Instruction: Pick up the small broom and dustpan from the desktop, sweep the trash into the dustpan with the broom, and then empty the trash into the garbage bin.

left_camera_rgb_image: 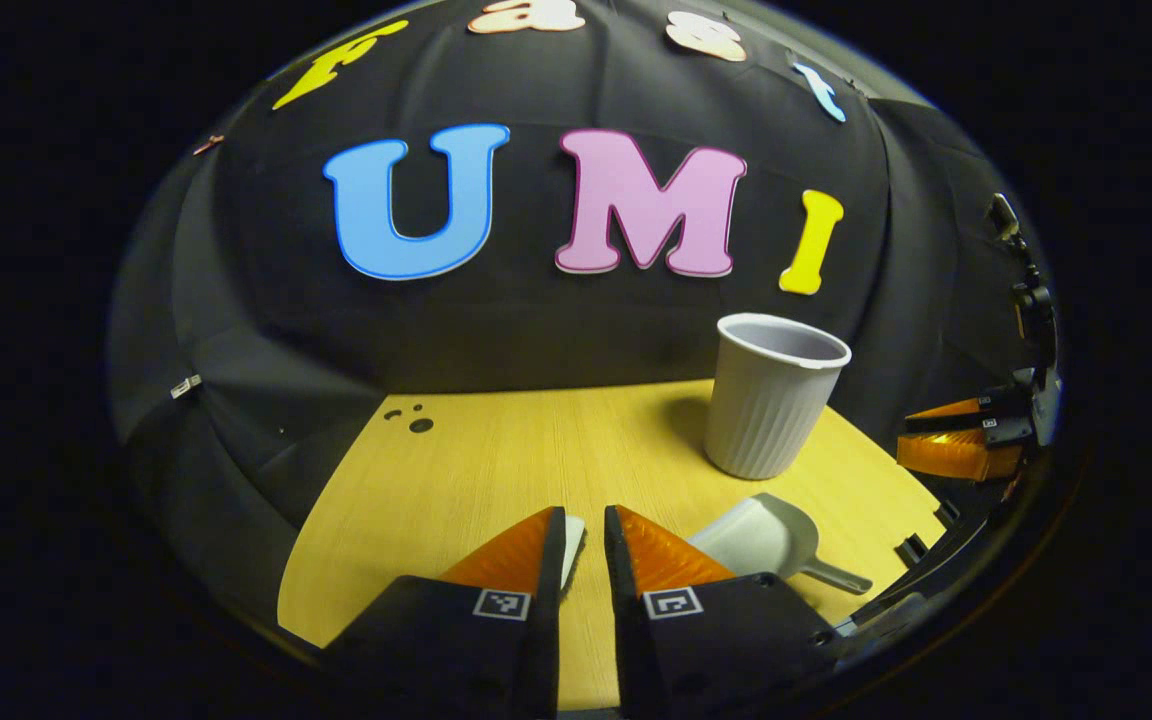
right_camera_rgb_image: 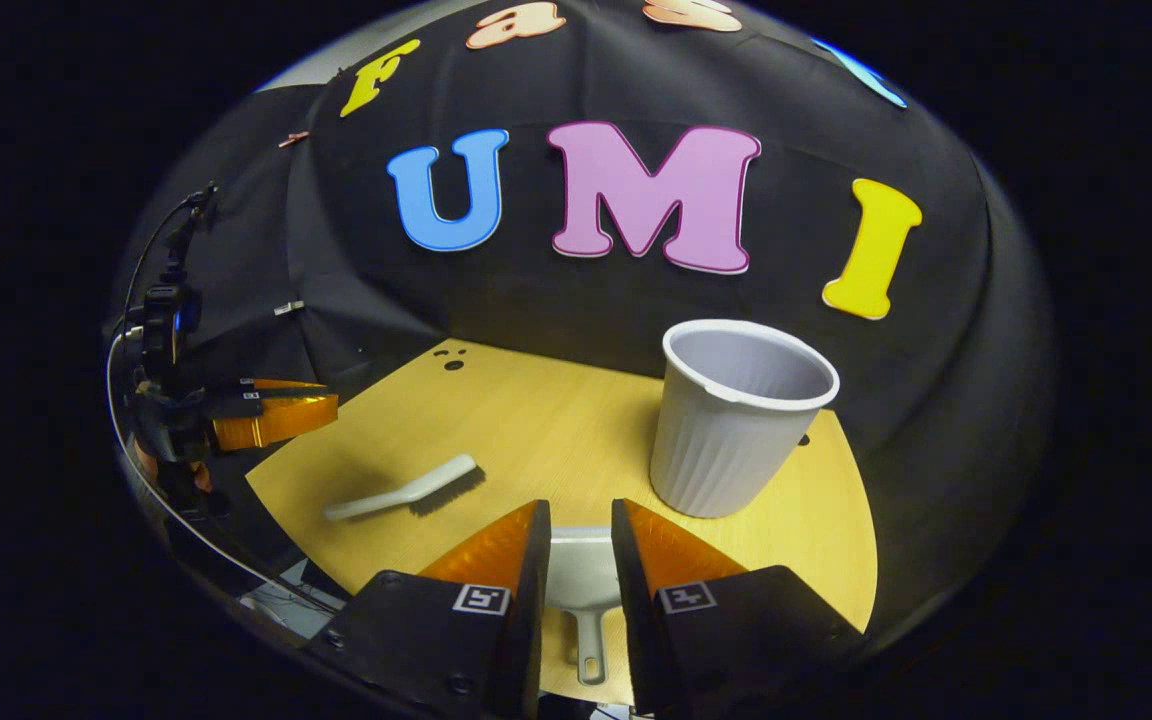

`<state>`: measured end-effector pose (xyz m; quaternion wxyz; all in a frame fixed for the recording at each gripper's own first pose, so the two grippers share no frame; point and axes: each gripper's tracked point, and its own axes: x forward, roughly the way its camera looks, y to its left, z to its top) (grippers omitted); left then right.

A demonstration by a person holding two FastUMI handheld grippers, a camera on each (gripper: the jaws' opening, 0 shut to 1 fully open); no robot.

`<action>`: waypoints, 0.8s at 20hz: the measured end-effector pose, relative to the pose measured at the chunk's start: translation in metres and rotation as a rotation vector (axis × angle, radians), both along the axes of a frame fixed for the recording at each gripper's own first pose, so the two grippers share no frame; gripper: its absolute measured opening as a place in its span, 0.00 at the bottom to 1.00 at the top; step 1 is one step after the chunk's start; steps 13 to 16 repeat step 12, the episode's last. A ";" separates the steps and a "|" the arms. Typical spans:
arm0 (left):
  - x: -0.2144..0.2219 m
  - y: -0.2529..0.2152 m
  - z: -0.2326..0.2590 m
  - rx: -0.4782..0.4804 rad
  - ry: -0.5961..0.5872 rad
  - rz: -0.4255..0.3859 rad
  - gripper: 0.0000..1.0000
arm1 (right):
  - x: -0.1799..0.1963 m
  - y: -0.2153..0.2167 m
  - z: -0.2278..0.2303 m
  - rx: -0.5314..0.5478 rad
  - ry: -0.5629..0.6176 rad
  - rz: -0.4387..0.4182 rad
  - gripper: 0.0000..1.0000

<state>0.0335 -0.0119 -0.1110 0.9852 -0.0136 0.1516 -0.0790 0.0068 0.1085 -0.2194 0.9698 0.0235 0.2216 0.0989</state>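
Dustpan (right_camera_rgb_image: 581, 580) half hidden behind right gripper (right_camera_rgb_image: 581, 535), jaws narrowly parted above it, holding nothing, broom (right_camera_rgb_image: 406, 490) near worktop's (right_camera_rgb_image: 536, 420) left edge, left gripper (left_camera_rgb_image: 586, 540) narrow, empty, bin (right_camera_rgb_image: 736, 420) upright toward the back edge

One bin (right_camera_rgb_image: 741, 420), one broom (right_camera_rgb_image: 406, 490), one dustpan (left_camera_rgb_image: 761, 535), two grippers (left_camera_rgb_image: 584, 545) (right_camera_rgb_image: 581, 540)

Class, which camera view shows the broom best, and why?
The right gripper view: the whole broom lies in the open on the desk. The left gripper view gives just a pale sliver of it between that gripper's fingers.
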 end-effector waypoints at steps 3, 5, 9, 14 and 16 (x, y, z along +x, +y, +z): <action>-0.006 0.001 0.000 -0.009 -0.025 0.012 0.27 | 0.004 -0.002 0.013 -0.006 -0.044 -0.019 0.39; -0.012 -0.001 0.002 -0.033 -0.033 0.012 0.27 | 0.002 0.002 0.020 -0.013 -0.057 -0.022 0.39; -0.012 -0.001 0.004 -0.043 -0.033 0.033 0.27 | 0.001 0.008 0.025 -0.018 -0.066 -0.005 0.41; -0.009 -0.006 0.005 -0.021 -0.032 0.026 0.26 | 0.001 0.001 0.024 -0.008 -0.071 0.006 0.42; -0.009 -0.006 0.005 -0.021 -0.032 0.026 0.26 | 0.001 0.001 0.024 -0.008 -0.071 0.006 0.42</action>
